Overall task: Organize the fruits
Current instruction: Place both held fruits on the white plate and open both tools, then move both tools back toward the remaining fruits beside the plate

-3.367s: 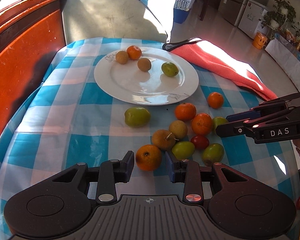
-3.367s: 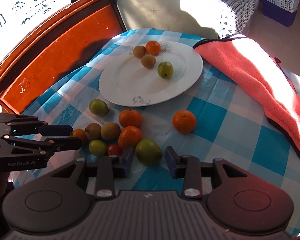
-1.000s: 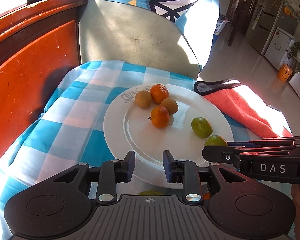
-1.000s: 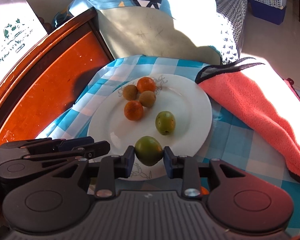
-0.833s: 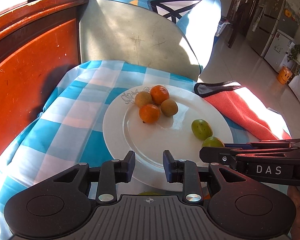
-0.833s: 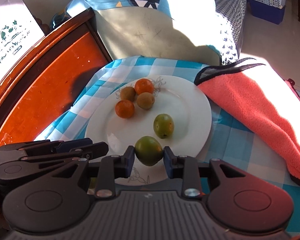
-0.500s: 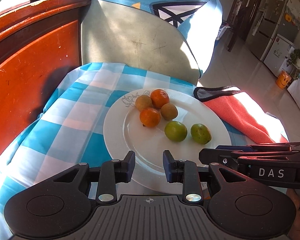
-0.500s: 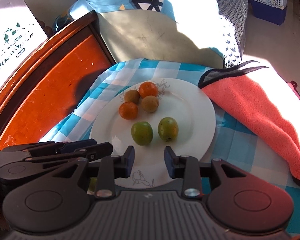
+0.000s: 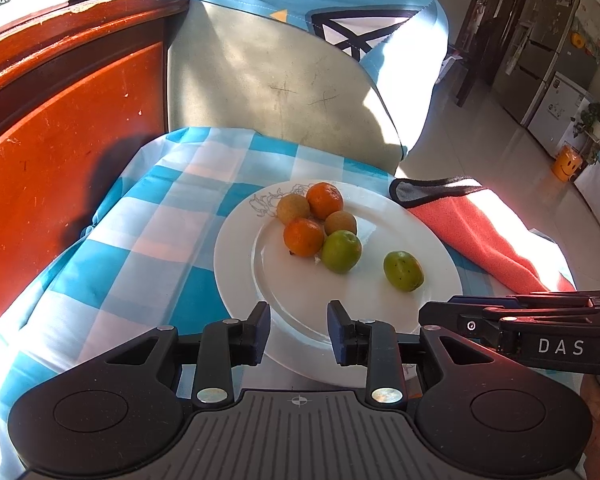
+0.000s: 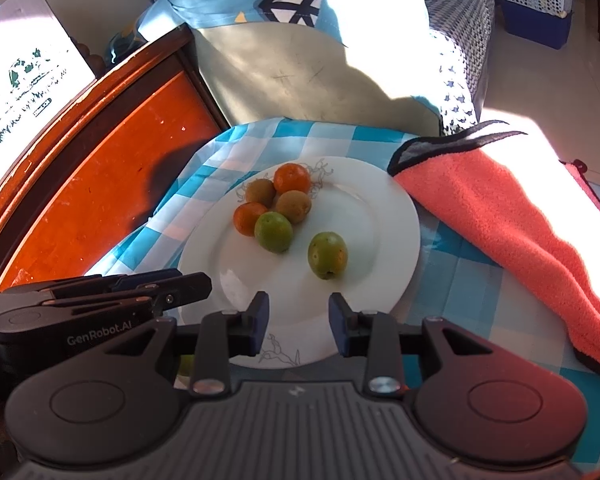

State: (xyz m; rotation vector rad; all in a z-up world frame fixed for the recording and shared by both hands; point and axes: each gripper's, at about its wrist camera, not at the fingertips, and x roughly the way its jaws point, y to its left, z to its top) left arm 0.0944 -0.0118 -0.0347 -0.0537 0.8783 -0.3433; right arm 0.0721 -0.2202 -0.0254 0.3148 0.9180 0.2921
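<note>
A white plate (image 9: 300, 284) (image 10: 380, 240) lies on the blue checked cloth just beyond both grippers. On it, two oranges (image 9: 324, 200) (image 9: 303, 237), two brown fruits (image 9: 293, 209) (image 9: 340, 223) and a green fruit (image 9: 341, 251) (image 10: 273, 231) touch in a cluster. Another green fruit (image 9: 403, 271) (image 10: 327, 255) lies apart to the right. My left gripper (image 9: 298, 320) hovers over the plate's near rim, its jaws opening with nothing between them. My right gripper (image 10: 298, 316) stands open and empty beside it, also over the near rim.
An orange-red towel (image 9: 480, 232) (image 10: 500, 208) lies right of the plate. A red-brown wooden panel (image 9: 60, 140) rises on the left, a grey chair back (image 9: 280, 92) behind the table. A green fruit (image 10: 186, 364) peeks out under my right gripper. Floor drops away at right.
Both grippers came from the loose fruit to the plate. The right gripper let go of its green fruit, which rolled up against the cluster. The orange dropped earlier settled beside the brown fruits.
</note>
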